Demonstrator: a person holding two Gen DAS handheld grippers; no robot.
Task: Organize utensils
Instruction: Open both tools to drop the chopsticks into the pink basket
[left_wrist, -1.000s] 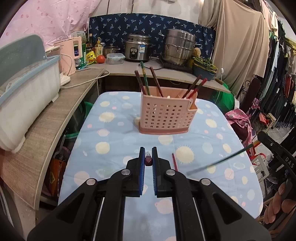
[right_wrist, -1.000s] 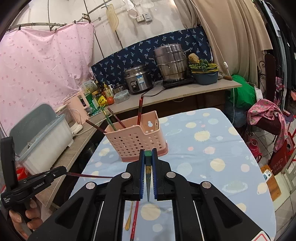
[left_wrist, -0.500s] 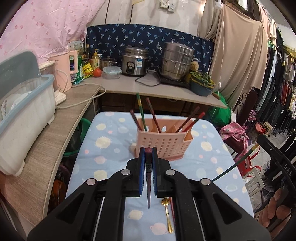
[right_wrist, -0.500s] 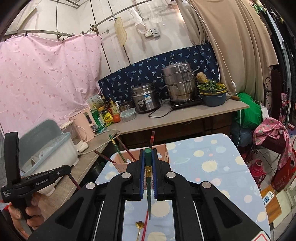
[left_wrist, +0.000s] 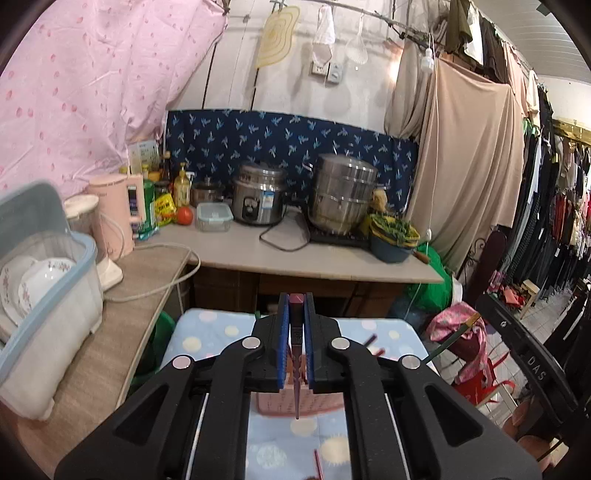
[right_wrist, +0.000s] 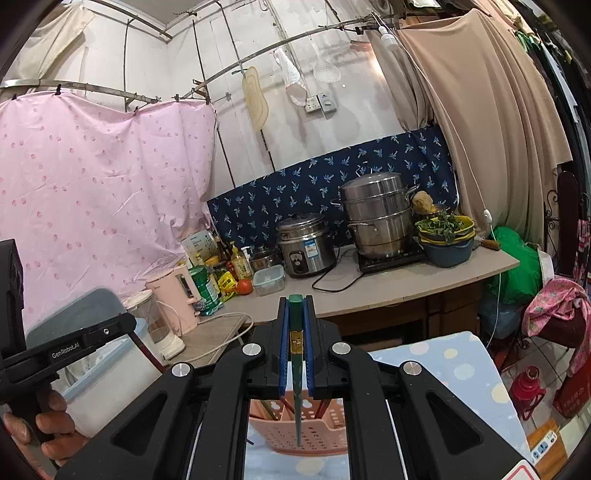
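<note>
My left gripper (left_wrist: 296, 300) is shut on a dark red chopstick (left_wrist: 296, 369) that hangs tip down above the pink perforated utensil basket (left_wrist: 295, 404), which is mostly hidden behind the gripper. My right gripper (right_wrist: 296, 301) is shut on a green chopstick (right_wrist: 296, 387) with a gold band, tip down above the same pink basket (right_wrist: 306, 432). Several chopsticks stand in the basket. The green chopstick also shows at the right in the left wrist view (left_wrist: 450, 338). The left gripper shows at the left in the right wrist view (right_wrist: 85, 341).
The basket stands on a table with a blue dotted cloth (left_wrist: 207, 332). A red chopstick (left_wrist: 318, 463) lies on it near me. Behind is a counter (left_wrist: 295, 254) with a rice cooker (left_wrist: 258, 197), a steel steamer (left_wrist: 343, 197) and a vegetable bowl (left_wrist: 393, 240). A dish bin (left_wrist: 44, 302) stands left.
Both grippers have risen and tilted up, lifting their chopsticks from low over the table to above the basket. The basket has slid down behind the grippers in both views.
</note>
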